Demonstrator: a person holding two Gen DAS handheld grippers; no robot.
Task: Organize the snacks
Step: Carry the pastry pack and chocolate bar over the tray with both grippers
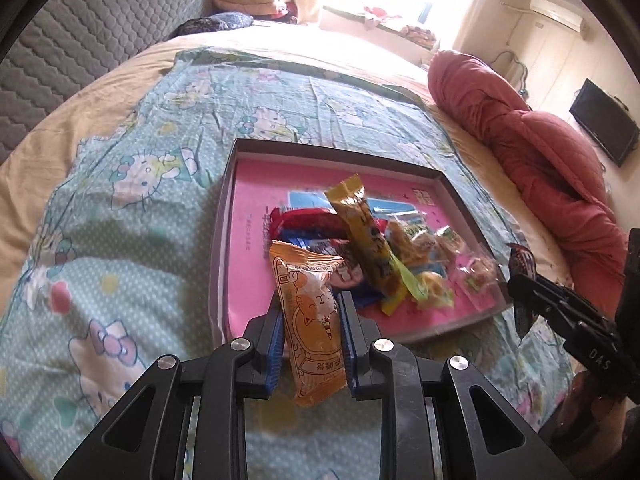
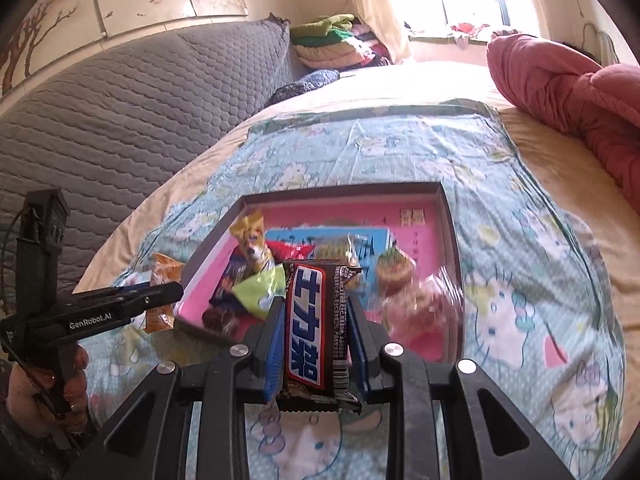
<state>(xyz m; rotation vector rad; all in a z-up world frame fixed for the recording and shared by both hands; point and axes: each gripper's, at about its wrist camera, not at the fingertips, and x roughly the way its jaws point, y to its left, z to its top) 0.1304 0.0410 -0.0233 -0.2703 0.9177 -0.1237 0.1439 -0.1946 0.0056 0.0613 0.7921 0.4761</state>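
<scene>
Cartoon-cat bedding (image 1: 132, 216) spreads under both tools. Nearest, the left gripper (image 1: 312, 316) is clamped on an orange cat-print snack packet (image 1: 310, 320); the right gripper (image 2: 316, 320) is clamped on a glossy brown chocolate bar (image 2: 314, 328). Beyond them, a shallow pink-lined box (image 1: 248, 184) holds crinkly snack wrappers (image 1: 372, 240). Farther back lie a red quilt (image 1: 520, 132) and a grey quilted headboard (image 2: 132, 108).

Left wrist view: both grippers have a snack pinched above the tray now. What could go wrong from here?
1. The orange cat packet is soft and held only across its middle by the left gripper, so it might slip or twist.
2. The yellow stick packet leans upright on the pile in the pink tray; a knock could topple it.
3. The right gripper, shut on the chocolate bar, is close beside the left; they could collide.
</scene>
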